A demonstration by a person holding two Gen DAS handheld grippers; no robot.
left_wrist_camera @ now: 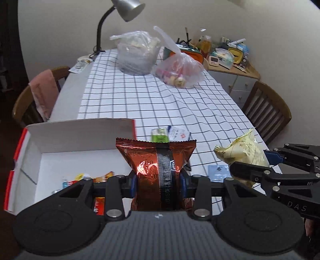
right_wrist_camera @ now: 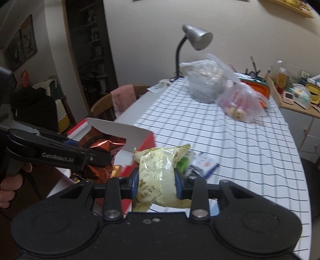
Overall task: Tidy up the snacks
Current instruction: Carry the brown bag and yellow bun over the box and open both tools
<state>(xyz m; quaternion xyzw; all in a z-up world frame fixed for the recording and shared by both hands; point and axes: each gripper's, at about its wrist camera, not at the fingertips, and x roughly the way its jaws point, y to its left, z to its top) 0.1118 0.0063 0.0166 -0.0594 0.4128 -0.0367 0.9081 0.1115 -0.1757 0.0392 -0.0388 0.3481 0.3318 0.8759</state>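
copper snack bag (left_wrist_camera: 160, 170): upright, pinched mid-body | pale yellow snack bag (right_wrist_camera: 158, 178): upright, pinched | both above table

The left gripper (left_wrist_camera: 159, 183) clamps a copper-red snack packet (left_wrist_camera: 158, 160) above a white box (left_wrist_camera: 80, 136) on a checked tablecloth (left_wrist_camera: 150, 96), while the right gripper (left_wrist_camera: 258, 166) beside it holds a pale yellow packet (left_wrist_camera: 242, 152).

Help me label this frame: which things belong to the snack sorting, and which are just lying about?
Job:
- copper foil Oreo packet, in left gripper
- pale yellow snack bag, in right gripper
- white cardboard box with red edges

Lying about:
- grey desk lamp
- two clear plastic bags
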